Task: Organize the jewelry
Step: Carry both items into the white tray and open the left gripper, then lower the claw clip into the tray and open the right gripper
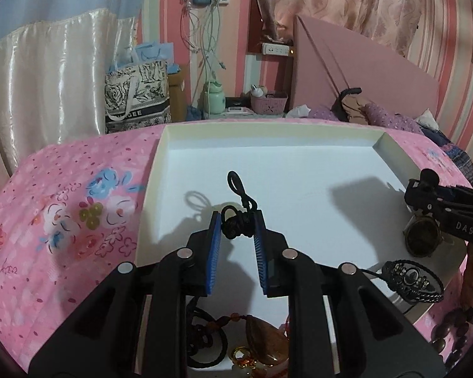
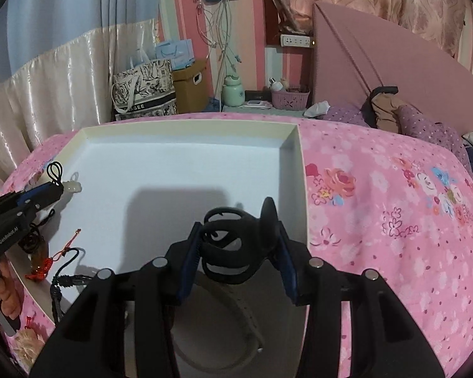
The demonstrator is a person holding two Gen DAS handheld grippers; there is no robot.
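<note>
Tray [image 1: 268,132], white and shallow-walled, lies on the bed's pink floral sheet [image 1: 63,204]; both of my claws work above its floor.

My left claw [image 1: 236,230] is clamped on a knotted black cord [image 1: 238,226]. The knot sits between the blue pads [image 1: 216,249], and one loop of the cord rises clear above the fingertips. Below this claw, at the near edge of the tray, lie a brown drop-shaped pendant [image 1: 265,343] on a dark cord, a gold ring-shaped piece [image 1: 241,354] and red threadwork.

My right claw [image 2: 239,245] is clamped on a black watch [image 2: 236,245]. Its strap is curled into loops between the pads, and the round case [image 2: 269,217] stands on edge against the right finger. This claw hangs over the right half of the tray, near the right wall.

In the left view, a beaded black bracelet [image 1: 410,280] lies at the near right part of the tray, just beside a round brown-faced watch [image 1: 422,236]. Dark brown beads [image 1: 451,330] lie on the sheet outside the tray.

In the right view, a red knotted tassel [image 2: 42,271] and a dark green cord [image 2: 69,278] lie at the near left of the tray floor.
</note>
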